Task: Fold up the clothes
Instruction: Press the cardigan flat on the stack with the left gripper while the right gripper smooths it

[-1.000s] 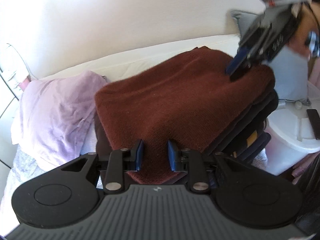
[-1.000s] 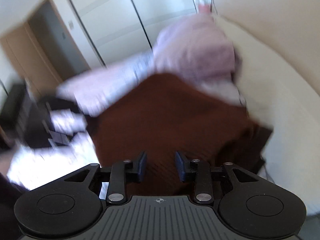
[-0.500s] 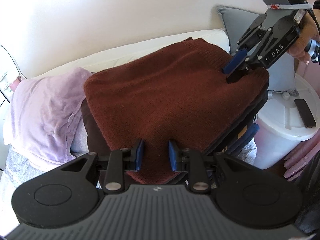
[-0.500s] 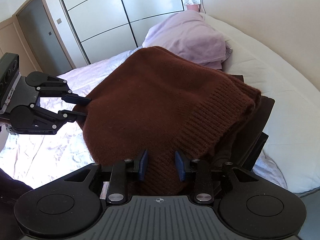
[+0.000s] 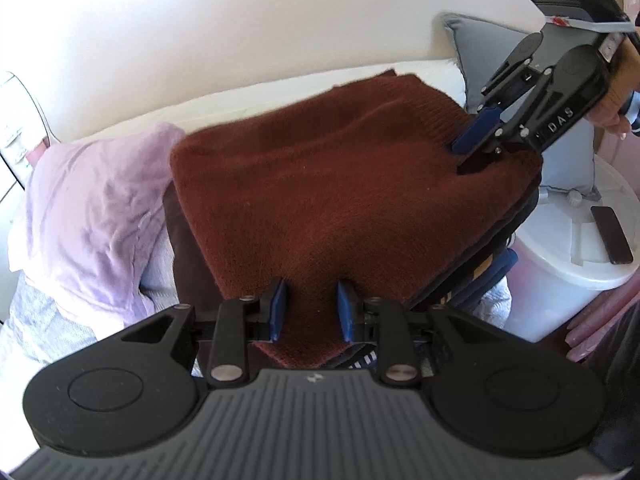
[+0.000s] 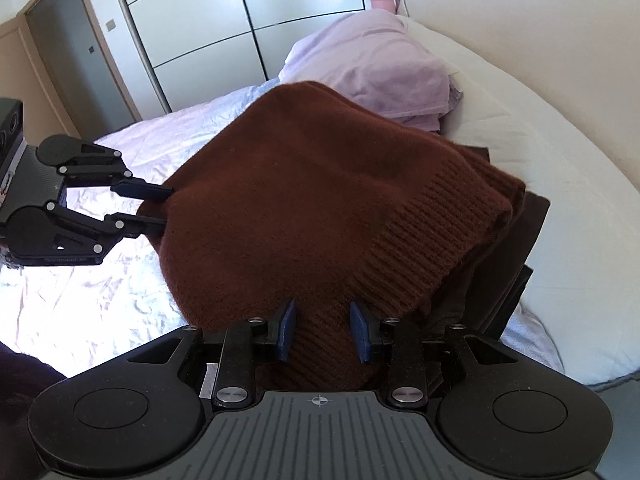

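The left hand-held gripper [image 5: 311, 312], at the bottom centre of the left wrist view, is clenched on the near edge of a folded rust-brown knitted sweater [image 5: 340, 184]; its blue pads [image 5: 278, 310] press the fabric from both sides. In the right wrist view the same hand-held gripper [image 6: 162, 206] enters from the left edge of the frame, its two fingers disappearing into the sweater's left-hand edge.

The right hand-held gripper [image 6: 323, 332], bottom centre of the right wrist view, is likewise grasping the sweater, closed on the ribbed hem [image 6: 420, 248] at the near edge. In the left wrist view it [image 5: 474, 148] reaches in from the upper right, held by a person's hand [image 5: 618, 96], and bites the sweater's far right corner.

The sweater is spread between the two, lying on top of a stack of dark folded clothes [image 5: 484, 256] whose layered edges show beneath it at the right of the left wrist frame. The stack sits on a bed with a pale lilac crumpled sheet [image 6: 80, 280]. A bundled lilac garment [image 5: 92, 212] lies just beside the stack, at the left. A grey cushion [image 5: 480, 48] leans against the wall in the upper right, and below it stands a white round container [image 5: 568, 256] with a dark flat phone-like slab [image 5: 611, 234] on its lid.
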{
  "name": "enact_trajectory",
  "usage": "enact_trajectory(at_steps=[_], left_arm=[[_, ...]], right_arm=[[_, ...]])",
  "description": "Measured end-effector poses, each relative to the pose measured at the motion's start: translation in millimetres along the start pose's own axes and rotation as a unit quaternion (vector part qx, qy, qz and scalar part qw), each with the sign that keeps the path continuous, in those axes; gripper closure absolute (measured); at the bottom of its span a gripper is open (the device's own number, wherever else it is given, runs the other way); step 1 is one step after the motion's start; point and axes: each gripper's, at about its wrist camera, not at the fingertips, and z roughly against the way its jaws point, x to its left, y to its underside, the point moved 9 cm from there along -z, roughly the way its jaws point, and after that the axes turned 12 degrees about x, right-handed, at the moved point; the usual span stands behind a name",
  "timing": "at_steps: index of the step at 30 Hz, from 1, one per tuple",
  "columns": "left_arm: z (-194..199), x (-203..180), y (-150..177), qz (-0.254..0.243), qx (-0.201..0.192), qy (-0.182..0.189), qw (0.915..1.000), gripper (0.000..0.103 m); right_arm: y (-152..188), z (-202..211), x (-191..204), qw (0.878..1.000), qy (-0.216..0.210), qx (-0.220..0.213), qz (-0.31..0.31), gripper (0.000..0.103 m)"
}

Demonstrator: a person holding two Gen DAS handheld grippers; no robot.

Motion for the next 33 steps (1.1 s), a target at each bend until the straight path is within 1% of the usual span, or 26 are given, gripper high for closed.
enact_trajectory(at_steps=[2,5,10,14,16,17,18,23,25,29,31,33], left_arm=[[-1.5,1.0,0.1,-0.004,0.004,0.004,1.0000,0.078],[-2.0,5.6,-7.7,-0.007,0.000,0.004,1.0000,0.078],[0.8,6.2,-16.8,-0.013,-0.008,-0.011,0.9998,0.078],[8.8,8.4,-17.6,-0.008,-0.018,-0.013,0.9997,0.078],[14.4,10.4,-20.1,0.000,-0.027,-0.009,0.9996,0.078],[17.5,11.5,-22.3,0.003,-0.032,-0.007,0.9995,0.078],[21.0,12.1,-24.0,0.004,-0.037,-0.004,0.9993,0.078],[38.3,14.6,-24.5,0.020,-0.061,0.005,0.9979,0.077],[38.1,11.9,-23.3,0.020,-0.060,0.005,0.9980,0.077],[39.0,3.7,-20.8,0.019,-0.059,0.004,0.9981,0.076],[47.0,0.9,-14.7,0.020,-0.060,0.003,0.9980,0.076],[48.3,1.0,-16.6,0.021,-0.060,0.001,0.9980,0.076]], right_arm=[[4.1,-3.3,3.1,1.000,-0.009,0.003,0.002,0.069],[-1.7,-3.5,-2.2,1.000,-0.025,0.011,-0.003,0.069],[-13.9,1.6,-6.9,1.000,-0.006,0.016,0.011,0.069],[-15.1,8.8,-6.3,1.000,-0.011,0.007,0.010,0.067],[-16.4,14.4,-6.2,1.000,-0.016,-0.003,0.005,0.059],[-17.9,17.1,-5.6,1.000,-0.018,-0.009,0.003,0.050],[-19.3,19.4,-5.4,1.000,-0.017,-0.013,0.002,0.045],[-26.1,32.0,-2.2,0.999,-0.018,-0.038,-0.003,0.044],[-27.5,33.9,0.7,0.999,-0.019,-0.045,-0.005,0.044],[-26.2,28.7,4.1,0.999,-0.022,-0.043,-0.007,0.044],[-26.6,28.6,3.4,0.999,-0.024,-0.043,-0.009,0.044],[-28.7,29.1,1.8,0.999,-0.024,-0.045,-0.010,0.044]])
